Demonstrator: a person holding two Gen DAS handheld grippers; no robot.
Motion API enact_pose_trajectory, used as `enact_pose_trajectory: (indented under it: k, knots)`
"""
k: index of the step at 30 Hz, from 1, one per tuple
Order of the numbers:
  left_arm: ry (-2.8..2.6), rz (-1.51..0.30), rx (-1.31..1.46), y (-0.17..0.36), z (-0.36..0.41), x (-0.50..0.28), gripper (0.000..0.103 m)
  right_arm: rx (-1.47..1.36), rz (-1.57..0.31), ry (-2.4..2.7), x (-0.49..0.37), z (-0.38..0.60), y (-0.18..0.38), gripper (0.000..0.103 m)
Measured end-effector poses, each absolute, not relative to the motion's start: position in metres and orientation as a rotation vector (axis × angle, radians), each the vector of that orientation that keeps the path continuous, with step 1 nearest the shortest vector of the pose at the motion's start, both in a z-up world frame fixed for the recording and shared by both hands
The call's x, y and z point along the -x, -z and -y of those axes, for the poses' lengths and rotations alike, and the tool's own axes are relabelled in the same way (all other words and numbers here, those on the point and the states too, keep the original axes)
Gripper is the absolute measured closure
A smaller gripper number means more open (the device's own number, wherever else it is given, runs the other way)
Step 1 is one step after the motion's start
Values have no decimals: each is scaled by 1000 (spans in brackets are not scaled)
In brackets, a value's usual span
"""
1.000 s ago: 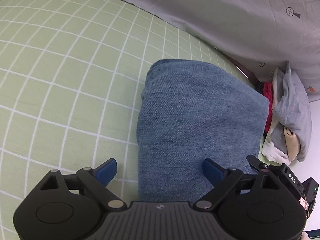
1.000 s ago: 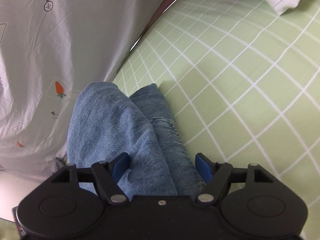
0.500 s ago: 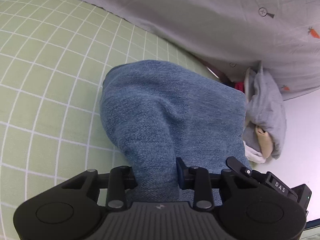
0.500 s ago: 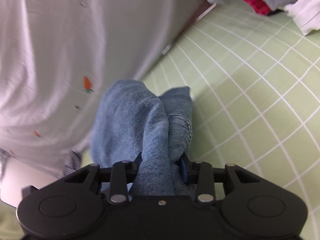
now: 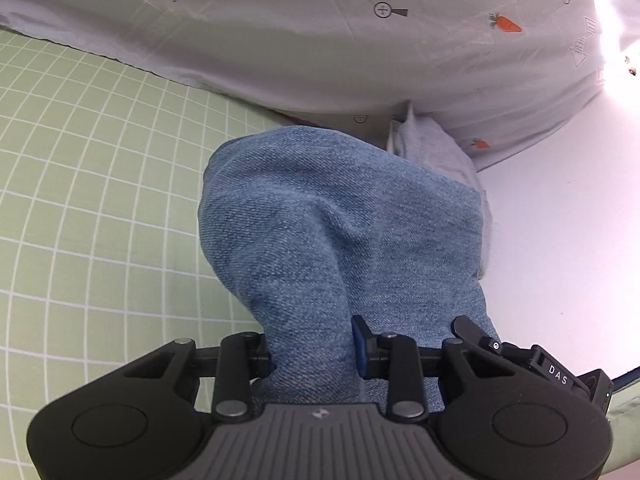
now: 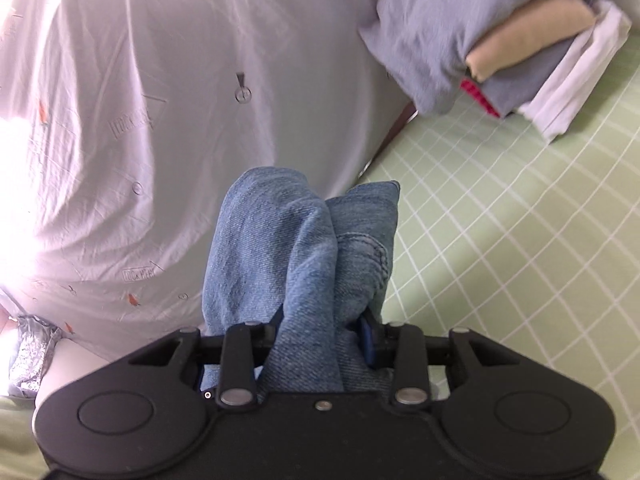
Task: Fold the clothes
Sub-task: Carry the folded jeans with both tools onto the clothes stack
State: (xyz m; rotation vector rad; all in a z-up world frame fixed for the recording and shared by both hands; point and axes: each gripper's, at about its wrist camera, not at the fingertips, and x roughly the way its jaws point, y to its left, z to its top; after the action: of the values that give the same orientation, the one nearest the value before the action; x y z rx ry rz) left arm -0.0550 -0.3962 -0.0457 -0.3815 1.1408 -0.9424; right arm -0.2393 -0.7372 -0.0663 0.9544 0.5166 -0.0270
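The right gripper pinches bunched blue jeans above the green checked sheet; folded clothes sit far right.

- jeans: faded blue denim
- bedsheet: pale green, white grid lines
- curtain: light grey, orange carrots
- stack of clothes: grey, beige, white, red

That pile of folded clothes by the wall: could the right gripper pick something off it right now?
Probably not: the right gripper is clamped on the jeans. The pile lies ahead across open bedsheet, but the jeans must go first.
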Motion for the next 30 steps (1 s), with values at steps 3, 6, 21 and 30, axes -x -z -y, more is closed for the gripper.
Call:
enact_pose_trajectory:
  k: [3,6,21,30]
  knots:
    - [952,-1146,394,44,393,60,68,-943,-506,41,250,734,56,67]
    - [969,-1144,398,42,389,58,68,-938,-490,59,257,726,50,67]
    - [1111,-1172,349,29,444,70,69,-1028,-383,228,314,736,43,67]
    - [1155,-1061,417,-10,578,69,70,-1046,-250,191,315,849,22,67]
